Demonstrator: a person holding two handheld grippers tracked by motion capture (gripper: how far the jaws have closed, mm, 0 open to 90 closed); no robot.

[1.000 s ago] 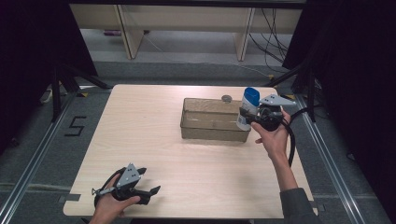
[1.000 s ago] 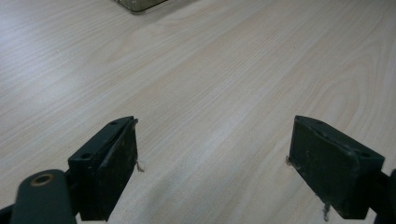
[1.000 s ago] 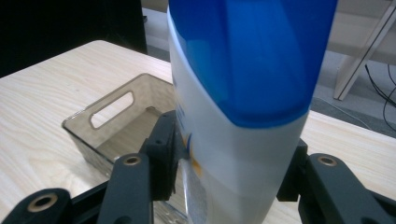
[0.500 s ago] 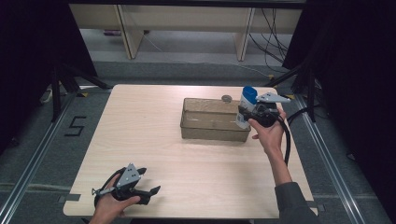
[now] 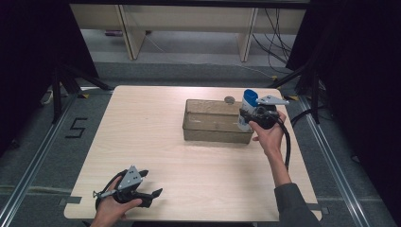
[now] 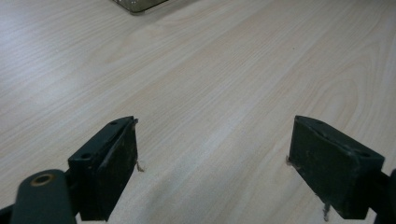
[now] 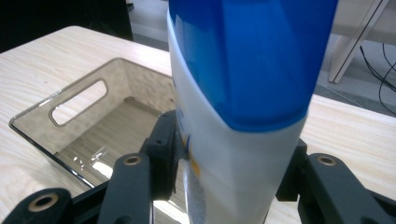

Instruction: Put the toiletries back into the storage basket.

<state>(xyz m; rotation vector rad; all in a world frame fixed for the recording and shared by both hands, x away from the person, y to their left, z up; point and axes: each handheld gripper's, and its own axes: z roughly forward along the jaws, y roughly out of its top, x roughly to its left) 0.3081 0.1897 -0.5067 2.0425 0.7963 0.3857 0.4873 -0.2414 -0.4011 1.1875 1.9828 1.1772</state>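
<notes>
The right gripper point(image 5: 247, 117) is clamped on a white bottle with a blue cap point(image 5: 247, 106) — held upright, cap up, at the right end of the clear plastic bin point(image 5: 215, 126), toward the table's point(image 5: 156, 137) far right side. The left gripper point(image 5: 152, 189) sits near the table's front left corner, jaws wide apart — nothing between them but bare wood.

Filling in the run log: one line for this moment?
right gripper: shut on bottle, at bin's right end | left gripper: open, empty, low over table
</notes>
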